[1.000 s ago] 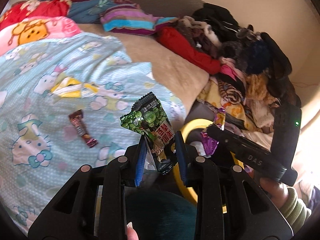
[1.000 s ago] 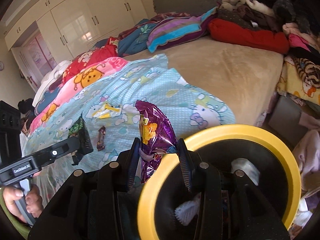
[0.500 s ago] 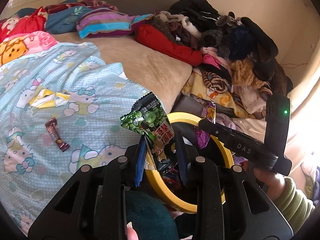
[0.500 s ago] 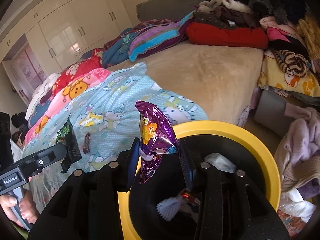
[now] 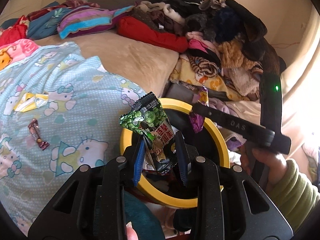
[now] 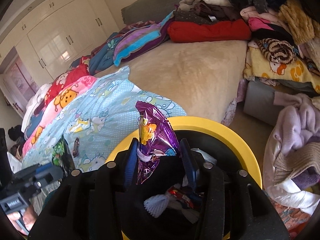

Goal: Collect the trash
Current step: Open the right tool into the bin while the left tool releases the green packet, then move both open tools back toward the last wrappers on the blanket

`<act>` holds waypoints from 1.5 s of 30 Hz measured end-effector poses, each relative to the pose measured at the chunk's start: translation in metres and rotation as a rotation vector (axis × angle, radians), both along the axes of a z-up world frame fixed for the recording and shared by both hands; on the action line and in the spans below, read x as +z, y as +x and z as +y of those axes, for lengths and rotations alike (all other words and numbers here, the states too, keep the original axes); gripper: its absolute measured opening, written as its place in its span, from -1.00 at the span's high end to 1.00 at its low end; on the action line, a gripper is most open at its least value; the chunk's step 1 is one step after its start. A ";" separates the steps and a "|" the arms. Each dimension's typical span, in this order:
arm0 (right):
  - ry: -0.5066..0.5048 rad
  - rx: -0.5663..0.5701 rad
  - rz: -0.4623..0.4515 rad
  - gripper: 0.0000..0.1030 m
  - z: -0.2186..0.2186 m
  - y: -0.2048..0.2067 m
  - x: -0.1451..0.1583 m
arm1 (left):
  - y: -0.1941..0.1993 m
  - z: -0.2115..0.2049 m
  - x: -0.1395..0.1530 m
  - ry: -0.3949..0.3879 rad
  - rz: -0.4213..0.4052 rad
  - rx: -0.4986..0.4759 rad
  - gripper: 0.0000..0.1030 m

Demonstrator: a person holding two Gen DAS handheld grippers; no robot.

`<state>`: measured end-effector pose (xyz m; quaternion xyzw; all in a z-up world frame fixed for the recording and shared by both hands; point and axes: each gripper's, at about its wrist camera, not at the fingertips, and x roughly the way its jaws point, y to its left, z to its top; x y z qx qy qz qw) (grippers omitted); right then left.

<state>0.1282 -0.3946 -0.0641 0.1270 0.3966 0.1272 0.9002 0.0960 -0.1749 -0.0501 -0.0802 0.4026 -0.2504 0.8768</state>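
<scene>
While upright above the yellow bin | purple wrapper: right fingers just widened | green packet: left fingers pinching.

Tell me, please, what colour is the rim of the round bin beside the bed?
Yellow, around a black inside: the round bin's rim shows best in the right wrist view.

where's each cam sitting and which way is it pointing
Left wrist: on the left gripper, angled down at the yellow-rimmed bin and bed; shows the person's right hand.
Right wrist: on the right gripper, angled down into the bin; left hand at bottom left.
Shared: bin, blue cartoon blanket, both wrappers.
</scene>
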 end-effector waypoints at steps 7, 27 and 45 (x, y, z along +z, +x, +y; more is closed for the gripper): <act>0.028 -0.022 0.018 -0.12 -0.009 0.001 -0.004 | -0.001 -0.018 -0.008 0.011 0.013 -0.064 0.52; 0.053 -0.108 -0.007 -0.55 -0.030 -0.002 0.003 | 0.004 -0.028 -0.013 0.028 -0.001 -0.059 -0.78; 0.025 0.006 -0.097 -0.63 0.014 -0.010 0.023 | 0.008 0.021 0.010 0.050 -0.081 0.098 -0.78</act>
